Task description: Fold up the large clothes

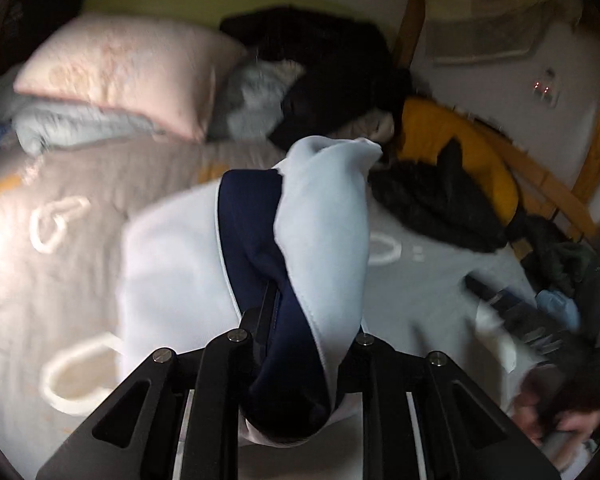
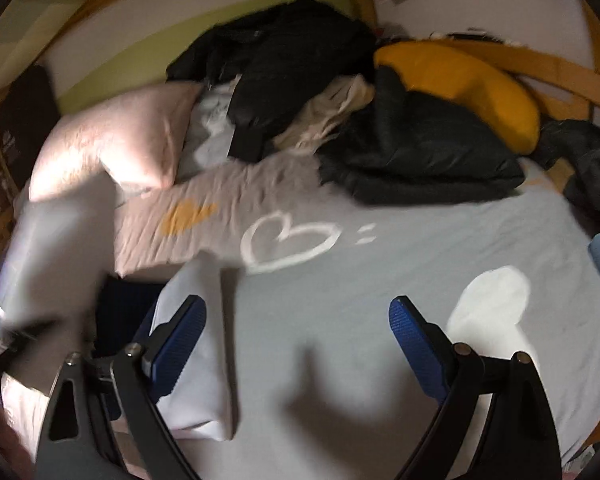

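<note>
Bed with heart-print sheet, clothes piled at the back. Left gripper fingers clamped on white-and-navy garment — lifted off bed. Right gripper fingers wide apart, empty.

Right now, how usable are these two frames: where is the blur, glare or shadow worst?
Left wrist view: motion smear on the pillow and the white and navy garment; glare on the bedspread at left. Right wrist view: blurred grey streak at left, glare on the pillow, gripper shadow on the bedspread; fisheye bends the wooden bed frame.
</note>
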`<state>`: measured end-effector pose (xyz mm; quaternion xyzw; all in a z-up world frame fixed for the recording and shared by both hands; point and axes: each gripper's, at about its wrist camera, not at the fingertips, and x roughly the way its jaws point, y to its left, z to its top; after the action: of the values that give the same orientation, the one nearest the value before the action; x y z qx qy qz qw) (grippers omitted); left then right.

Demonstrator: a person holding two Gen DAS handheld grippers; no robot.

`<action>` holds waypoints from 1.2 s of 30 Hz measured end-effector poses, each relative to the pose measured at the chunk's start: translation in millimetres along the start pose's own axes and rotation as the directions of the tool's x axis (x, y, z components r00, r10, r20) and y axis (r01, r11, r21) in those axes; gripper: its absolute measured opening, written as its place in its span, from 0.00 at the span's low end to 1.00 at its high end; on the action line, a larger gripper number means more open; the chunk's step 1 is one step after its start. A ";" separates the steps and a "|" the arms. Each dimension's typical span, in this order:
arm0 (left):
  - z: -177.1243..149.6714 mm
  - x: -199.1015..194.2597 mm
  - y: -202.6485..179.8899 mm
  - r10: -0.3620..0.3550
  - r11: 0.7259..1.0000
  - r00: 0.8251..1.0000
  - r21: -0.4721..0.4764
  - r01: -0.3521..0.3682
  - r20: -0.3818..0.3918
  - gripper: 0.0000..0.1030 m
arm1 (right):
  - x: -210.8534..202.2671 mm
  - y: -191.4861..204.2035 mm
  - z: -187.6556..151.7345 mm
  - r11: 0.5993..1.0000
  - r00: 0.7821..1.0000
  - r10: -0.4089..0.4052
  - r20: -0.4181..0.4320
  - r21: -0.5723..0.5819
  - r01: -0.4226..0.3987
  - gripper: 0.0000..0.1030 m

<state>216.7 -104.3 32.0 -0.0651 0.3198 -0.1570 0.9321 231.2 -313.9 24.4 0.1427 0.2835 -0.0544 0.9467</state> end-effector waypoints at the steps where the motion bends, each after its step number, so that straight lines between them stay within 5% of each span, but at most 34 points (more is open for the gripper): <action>1: -5.5 6.8 -8.9 0.011 0.999 1.000 0.034 -0.011 0.000 0.16 | -4.9 -6.7 3.9 1.000 1.000 0.000 0.013 0.009 -0.001 0.89; 9: -45.4 9.9 -42.8 0.055 0.961 0.997 0.269 -0.067 0.051 0.22 | -2.6 -27.4 13.7 0.998 1.000 0.028 -0.002 0.057 -0.028 0.89; 20: -44.8 -34.1 -7.2 0.050 0.978 0.997 0.198 -0.062 0.064 0.41 | -9.6 -17.8 13.8 0.999 0.998 0.027 0.049 0.033 -0.029 0.89; 23: -35.0 -22.2 -0.1 0.010 0.992 0.998 0.126 -0.018 0.058 0.27 | -7.8 -12.7 12.8 0.999 0.999 0.031 0.045 0.031 -0.033 0.89; 27: -12.6 -17.0 -13.3 -0.008 0.994 0.997 0.110 0.000 0.072 0.26 | -5.8 -5.8 11.2 1.000 0.999 0.013 0.045 0.007 -0.013 0.89; 29: -7.4 -1.8 -23.0 -0.012 0.991 1.000 0.133 0.010 0.012 0.28 | -5.1 -7.0 12.3 1.000 0.999 0.000 0.050 0.006 -0.001 0.89; 31: -10.7 18.5 -31.2 -0.020 0.987 0.998 0.157 0.029 -0.063 0.50 | -4.8 -12.9 14.6 1.000 0.999 -0.001 0.050 0.028 -0.001 0.89; 33: -19.6 23.2 -31.0 -0.133 0.981 0.990 0.137 0.139 -0.055 0.75 | -4.8 -20.2 17.1 0.998 0.999 0.010 0.043 0.057 -0.013 0.89; 36: -25.3 11.5 -25.9 -0.255 0.965 0.967 0.074 0.253 0.023 0.88 | -5.2 -32.8 21.2 0.994 0.998 0.045 0.031 0.103 -0.048 0.89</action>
<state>203.2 -133.0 11.2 -0.0753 0.2883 -0.2851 0.9110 231.9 -351.4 36.3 0.1973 0.2634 -0.0488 0.9430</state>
